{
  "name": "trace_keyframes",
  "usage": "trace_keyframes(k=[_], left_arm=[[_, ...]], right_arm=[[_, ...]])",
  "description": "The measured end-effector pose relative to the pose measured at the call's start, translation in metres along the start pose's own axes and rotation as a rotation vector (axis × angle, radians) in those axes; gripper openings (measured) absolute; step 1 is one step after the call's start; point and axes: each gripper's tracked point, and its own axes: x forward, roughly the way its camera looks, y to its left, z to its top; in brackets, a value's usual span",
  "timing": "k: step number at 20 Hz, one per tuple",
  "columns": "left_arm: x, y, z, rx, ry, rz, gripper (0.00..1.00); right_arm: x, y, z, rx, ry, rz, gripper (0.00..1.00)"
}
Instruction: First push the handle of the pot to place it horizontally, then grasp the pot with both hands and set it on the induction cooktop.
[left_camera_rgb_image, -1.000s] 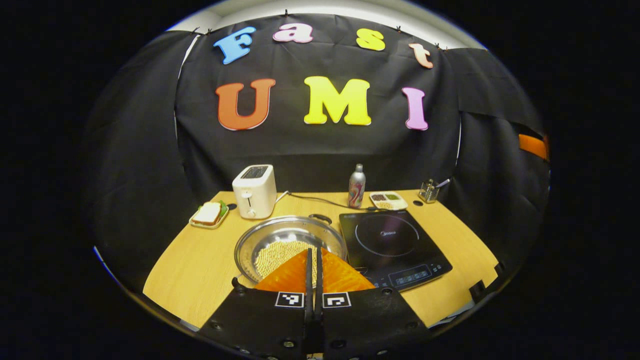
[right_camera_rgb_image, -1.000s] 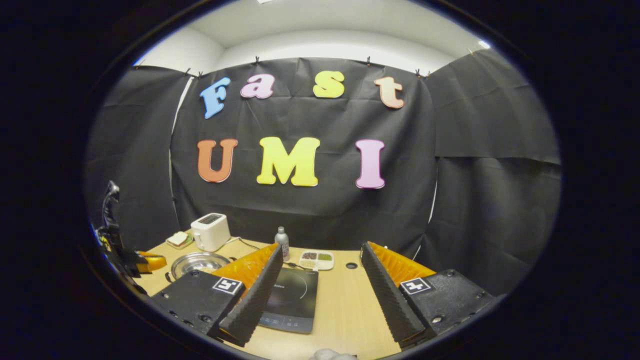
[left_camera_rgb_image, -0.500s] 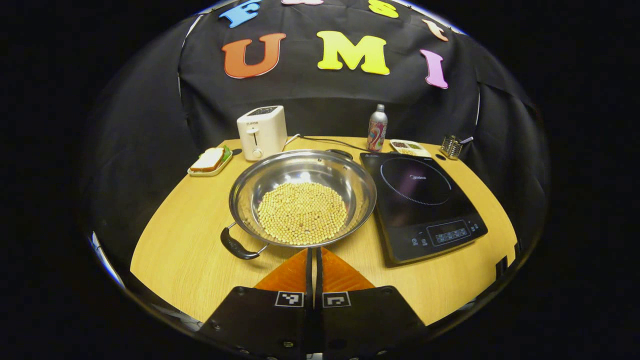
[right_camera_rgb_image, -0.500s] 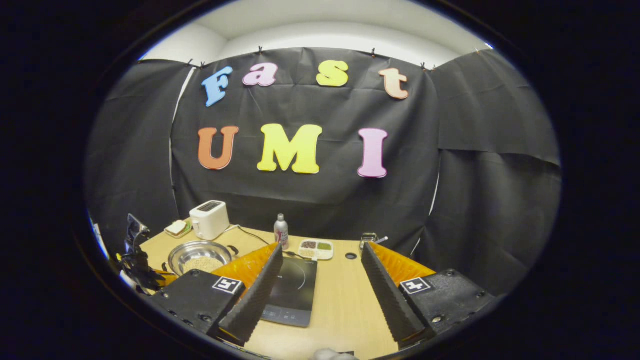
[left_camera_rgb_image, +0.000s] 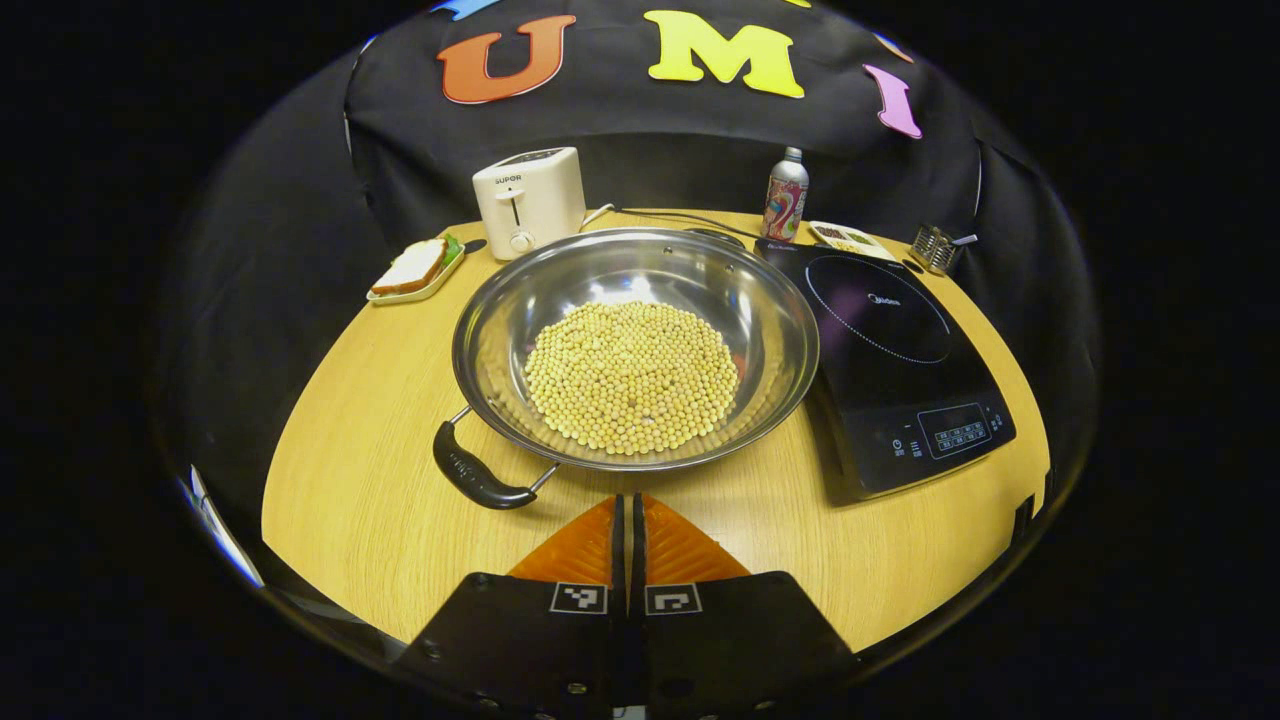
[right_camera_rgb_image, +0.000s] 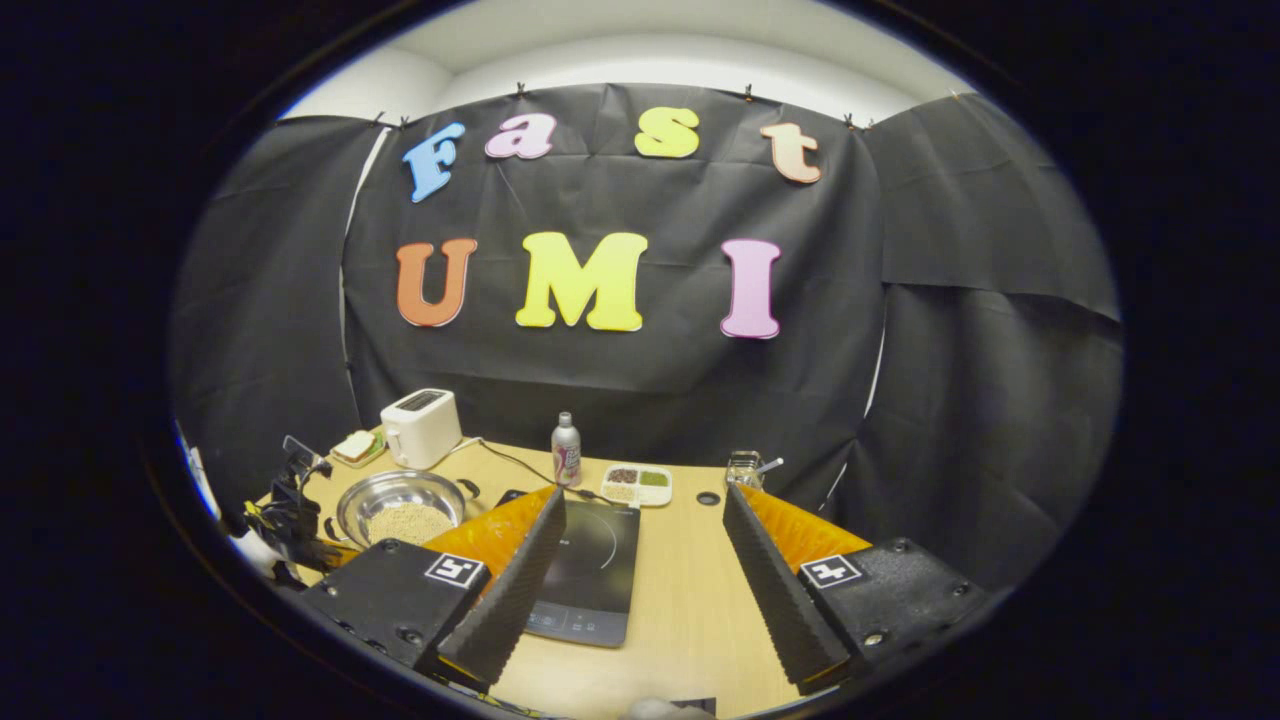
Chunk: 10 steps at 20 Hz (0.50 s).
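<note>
The pot (left_camera_rgb_image: 635, 345), a wide steel pan holding pale beans, is seen on the desk (left_camera_rgb_image: 380, 520) just beside the induction cooktop (left_camera_rgb_image: 900, 370), its rim overlapping the cooktop's left edge in the left gripper view. Compared with a second ago, the pot is shown larger and fully uncovered in that view, so the left gripper (left_camera_rgb_image: 628, 520) has been drawn back and tilted down over it; its jaws are pressed together on nothing, and it is held just short of the pot's near rim. The near handle (left_camera_rgb_image: 475, 470) is pointed toward the lower left, and the far handle (left_camera_rgb_image: 715, 236) toward the upper right, so the handles lie on a diagonal and the pot is judged not yet turned. A push on the near handle with the closed tips appears to be the step being set up. The right gripper (right_camera_rgb_image: 640, 560) is held with its jaws spread wide and empty, above the desk near the cooktop, well apart from the pot.
</note>
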Motion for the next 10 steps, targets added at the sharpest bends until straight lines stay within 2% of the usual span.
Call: trace_keyframes(k=[3, 4, 6, 8, 9, 10], left_arm=[[0.006, 0.006, 0.002, 0.0, 0.026, 0.005, 0.0], [0.006, 0.01, 0.003, -0.005, 0.032, 0.012, 0.1], [0.008, 0.017, 0.005, -0.014, 0.039, 0.02, 0.0], [0.011, 0.026, 0.006, -0.01, 0.056, 0.032, 0.0], [0.013, 0.027, 0.003, -0.012, 0.067, 0.028, 0.1], [0.013, 0.027, 0.001, -0.016, 0.083, 0.022, 0.1]], right_arm=[[0.004, -0.002, -0.006, 0.007, 0.014, -0.002, 0.99], [0.006, -0.003, -0.007, 0.01, 0.016, -0.006, 0.99], [0.008, -0.006, -0.009, 0.015, 0.021, -0.011, 0.99], [0.011, -0.009, -0.012, 0.019, 0.029, -0.019, 0.99], [0.012, -0.009, -0.013, 0.022, 0.033, -0.019, 0.99], [0.014, -0.01, -0.014, 0.026, 0.036, -0.022, 0.99]])
